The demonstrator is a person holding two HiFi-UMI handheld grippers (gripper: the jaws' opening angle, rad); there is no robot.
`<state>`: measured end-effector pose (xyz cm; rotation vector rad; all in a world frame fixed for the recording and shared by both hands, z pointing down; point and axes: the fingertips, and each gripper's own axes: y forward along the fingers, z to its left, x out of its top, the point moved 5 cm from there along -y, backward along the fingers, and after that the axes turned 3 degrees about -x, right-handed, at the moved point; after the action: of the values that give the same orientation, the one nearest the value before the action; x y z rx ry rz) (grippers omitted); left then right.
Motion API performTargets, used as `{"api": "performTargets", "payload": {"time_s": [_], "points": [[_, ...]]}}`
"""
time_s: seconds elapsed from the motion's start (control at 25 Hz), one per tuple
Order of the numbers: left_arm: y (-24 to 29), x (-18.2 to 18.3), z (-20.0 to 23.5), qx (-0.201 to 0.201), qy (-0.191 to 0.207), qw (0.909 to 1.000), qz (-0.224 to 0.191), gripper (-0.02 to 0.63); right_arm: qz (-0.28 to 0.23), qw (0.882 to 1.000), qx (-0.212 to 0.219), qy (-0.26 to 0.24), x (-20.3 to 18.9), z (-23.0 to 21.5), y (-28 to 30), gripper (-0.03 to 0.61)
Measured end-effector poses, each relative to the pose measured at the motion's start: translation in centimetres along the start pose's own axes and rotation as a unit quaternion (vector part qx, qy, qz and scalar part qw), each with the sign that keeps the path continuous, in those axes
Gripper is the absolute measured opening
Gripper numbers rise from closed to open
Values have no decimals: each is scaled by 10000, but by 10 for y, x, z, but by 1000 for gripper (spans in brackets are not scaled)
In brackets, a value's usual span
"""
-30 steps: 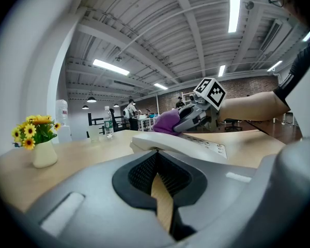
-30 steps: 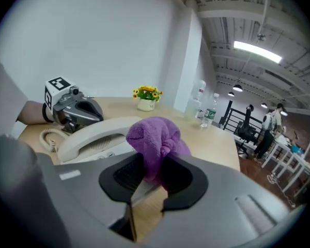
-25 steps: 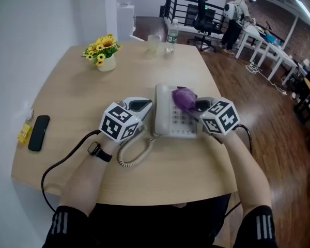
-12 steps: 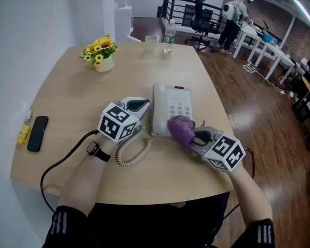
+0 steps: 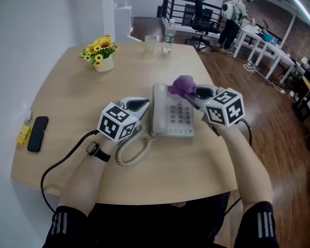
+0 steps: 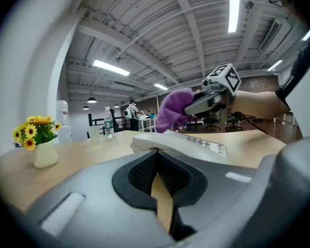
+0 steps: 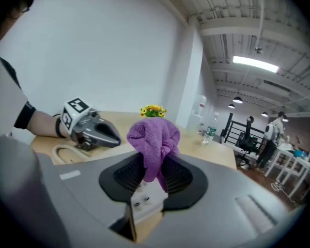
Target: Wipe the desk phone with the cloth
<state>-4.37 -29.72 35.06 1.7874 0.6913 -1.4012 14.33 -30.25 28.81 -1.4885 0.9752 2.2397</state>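
A wooden table (image 5: 72, 92) stands in a big office, and the phone (image 5: 171, 123) lies near its front edge. The right gripper (image 5: 195, 93) is clamped on the purple cloth (image 5: 183, 86) at the phone's far end. The left gripper (image 5: 138, 105) has its jaws together on nothing, just beside the phone's left edge. The wiping looks under way, and next the cloth should slide back over the buttons with a soft push.

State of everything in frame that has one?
right gripper: shut on cloth
cloth: bunched, at desk phone's far end
left gripper: shut, empty
desk phone: handset on cradle
water bottle: upright
flower vase: upright
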Motion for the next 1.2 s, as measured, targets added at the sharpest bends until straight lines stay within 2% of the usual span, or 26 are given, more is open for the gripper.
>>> {"api": "performTargets", "payload": {"time_s": [0.12, 0.28, 0.52, 0.92, 1.2], "points": [[-1, 0, 0, -7, -13, 10000, 2, -6, 451, 9987, -225, -24, 0, -16, 36, 103], [0, 0, -1, -25, -18, 10000, 2, -6, 979, 9947, -57, -318, -18, 0, 66, 104], [0, 0, 2, -21, -39, 10000, -4, -6, 948, 9937, 204, -559, -31, 34, 51, 104], [-1, 0, 1, 0, -23, 10000, -9, -6, 729, 9899, 822, -894, -64, 106, -9, 103], [-1, 0, 1, 2, -12, 10000, -12, -6, 713, 9872, 1029, -987, -77, 127, -31, 103]]}}
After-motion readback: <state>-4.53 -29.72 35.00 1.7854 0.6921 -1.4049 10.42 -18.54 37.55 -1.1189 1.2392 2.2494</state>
